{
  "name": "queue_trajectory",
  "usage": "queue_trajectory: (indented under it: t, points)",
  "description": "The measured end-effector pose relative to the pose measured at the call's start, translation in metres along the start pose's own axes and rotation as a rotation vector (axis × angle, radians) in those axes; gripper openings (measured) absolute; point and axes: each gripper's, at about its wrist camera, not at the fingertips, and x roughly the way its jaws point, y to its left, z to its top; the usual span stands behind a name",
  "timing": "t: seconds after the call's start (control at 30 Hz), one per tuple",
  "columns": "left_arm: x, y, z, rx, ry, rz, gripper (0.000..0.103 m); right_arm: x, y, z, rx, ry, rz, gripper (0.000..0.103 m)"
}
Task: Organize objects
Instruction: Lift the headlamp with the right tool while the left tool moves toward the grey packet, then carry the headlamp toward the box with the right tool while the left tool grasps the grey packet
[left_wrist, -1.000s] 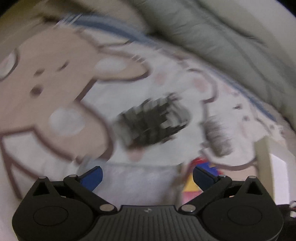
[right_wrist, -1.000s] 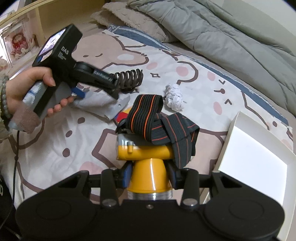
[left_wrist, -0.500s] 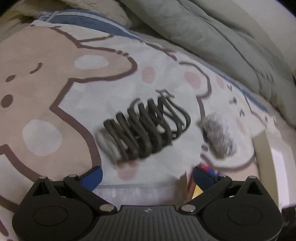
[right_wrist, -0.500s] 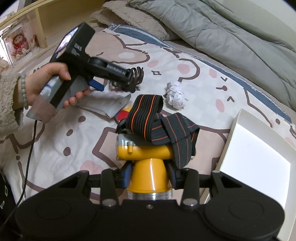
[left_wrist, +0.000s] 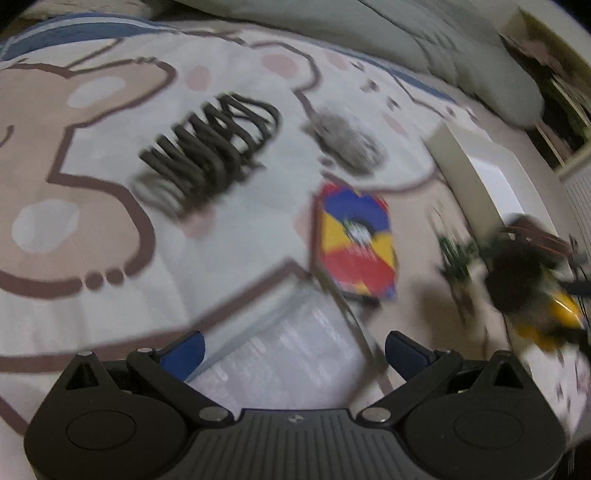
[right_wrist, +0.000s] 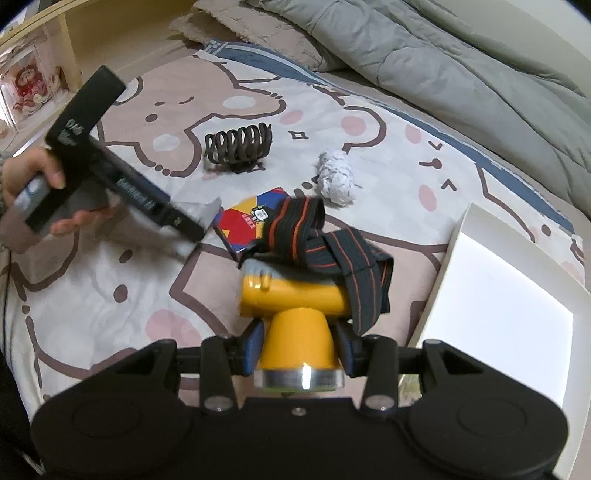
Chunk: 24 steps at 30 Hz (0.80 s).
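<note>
Spread over the bed (right_wrist: 110, 317) is a cartoon-bear sheet with a grey quilt (right_wrist: 461, 62) bunched along its far edge and a white tray (right_wrist: 458, 236) at its right edge. Clenched on a yellow headlamp (right_wrist: 299, 314), the right tongs (right_wrist: 300, 345) hold its cone with the long axis running back toward the camera, its black, orange-striped strap (right_wrist: 325, 243) draped over the far end. Released, the left tongs (left_wrist: 293, 347) hang over a pale packet (left_wrist: 288, 354), near a colourful card (right_wrist: 243, 218), with a dark hair claw (right_wrist: 238, 147) lying crosswise and a crumpled white wad (right_wrist: 336, 177) further on.
</note>
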Motion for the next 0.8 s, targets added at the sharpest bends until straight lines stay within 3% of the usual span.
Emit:
queue_trajectory:
  t: [0.1,0.27,0.37,0.5,0.8]
  points:
    - [-0.004,-0.004,-0.013,0.042,0.061,-0.038,0.102,-0.011,0.001,0.001,0.005,-0.051,0.012,0.028]
    - [-0.010,-0.013,-0.029,0.126,0.114,-0.024,0.102,-0.020,0.003,0.002,0.010,-0.076,0.041,0.028]
    - [-0.013,-0.019,-0.035,0.153,0.115,0.018,0.101,-0.012,0.003,-0.001,0.010,-0.030,0.054,0.028]
    - [-0.013,-0.032,-0.038,0.233,0.123,0.140,0.083,0.004,-0.002,-0.010,-0.001,0.061,0.070,0.029]
    - [-0.003,-0.047,-0.035,0.272,0.148,0.218,0.072,0.013,0.003,-0.027,-0.110,0.193,0.125,0.024]
